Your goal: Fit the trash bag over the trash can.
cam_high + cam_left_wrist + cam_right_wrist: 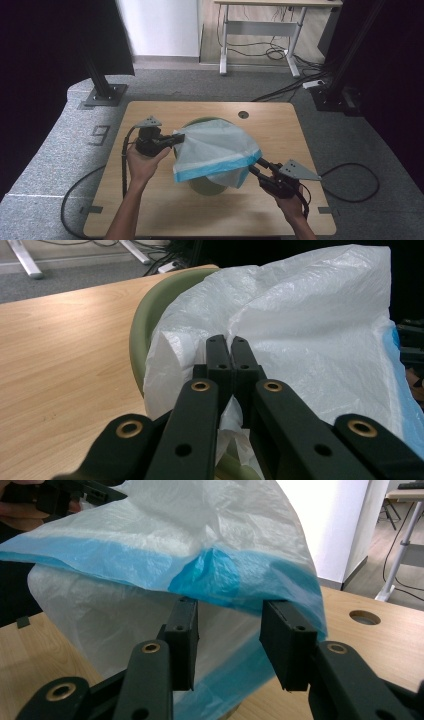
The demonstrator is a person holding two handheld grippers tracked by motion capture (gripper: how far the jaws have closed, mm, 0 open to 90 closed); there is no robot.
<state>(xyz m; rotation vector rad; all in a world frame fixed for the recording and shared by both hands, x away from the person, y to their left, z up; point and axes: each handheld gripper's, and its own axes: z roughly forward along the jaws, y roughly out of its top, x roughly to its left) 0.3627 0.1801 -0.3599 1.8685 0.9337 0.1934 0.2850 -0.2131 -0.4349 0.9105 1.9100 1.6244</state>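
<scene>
Where the wooden table (150, 210) carries a green bowl (207, 186) at its middle, a thin white plastic bag (212, 145) with a blue band along its mouth is stretched over the bowl, hiding most of it, with the rim showing at the far side and the near side. The left gripper (179, 138), held in the person's left hand (142, 162) at the left of the bowl, has its jaws pressed together on a fold of the white plastic bag; in the left gripper view the two black jaws meet flat against each other with crumpled film caught between them and trailing out below, and the bowl's green rim (145, 320) curves just beyond to the left. The right gripper (255, 165), held in the right hand (292, 207) at the near right of the table, reaches up to the bag's blue-banded corner. In the right gripper view its jaws stand spread, with the blue band (220, 575) draped across their tips and a gap between the pads; the film seems to rest on the tips rather than be clamped, though the contact is hard to judge. The bag hangs taut between the two grippers, lifted above the table on the right side.
</scene>
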